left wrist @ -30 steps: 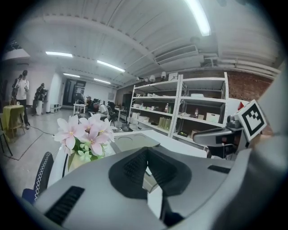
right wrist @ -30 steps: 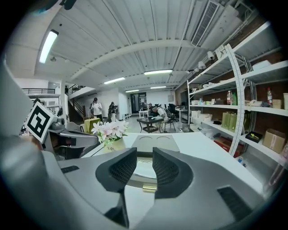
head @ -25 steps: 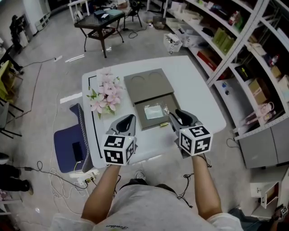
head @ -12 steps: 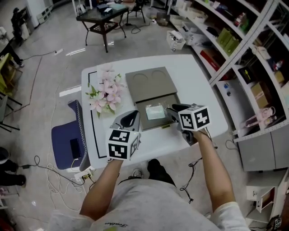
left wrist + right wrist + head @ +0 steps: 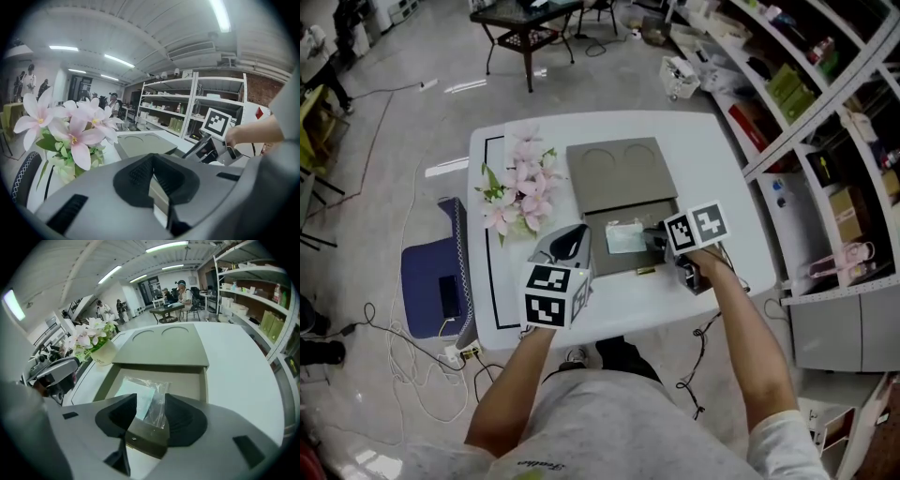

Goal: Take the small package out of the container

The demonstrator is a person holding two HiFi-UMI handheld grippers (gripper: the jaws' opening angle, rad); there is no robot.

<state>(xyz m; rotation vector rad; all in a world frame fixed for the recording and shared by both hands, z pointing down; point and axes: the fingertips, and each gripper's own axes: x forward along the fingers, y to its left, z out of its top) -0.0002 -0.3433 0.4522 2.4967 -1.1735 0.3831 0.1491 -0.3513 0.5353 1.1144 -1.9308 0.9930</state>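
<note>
An olive container (image 5: 649, 255) stands open on the white table (image 5: 712, 169), its lid (image 5: 614, 173) folded back. The small package (image 5: 625, 237), clear plastic with a pale card inside, lies flat in it, also seen in the right gripper view (image 5: 140, 397). My right gripper (image 5: 657, 238) is at the container's front right edge. Its jaws are opening and straddle the front wall (image 5: 146, 434) without pressing on it; the package lies just beyond the right gripper (image 5: 151, 405). My left gripper (image 5: 569, 247) hovers left of the container, and in its own view the left gripper (image 5: 157, 185) looks shut and holds nothing.
A vase of pink flowers (image 5: 520, 187) stands left of the container, close to the left gripper. A blue seat (image 5: 436, 291) is beside the table's left edge. Shelving (image 5: 825, 103) runs along the right. Cables lie on the floor.
My right gripper has moved forward to the container's front edge and its jaws have widened. The left gripper has stayed left of the container.
</note>
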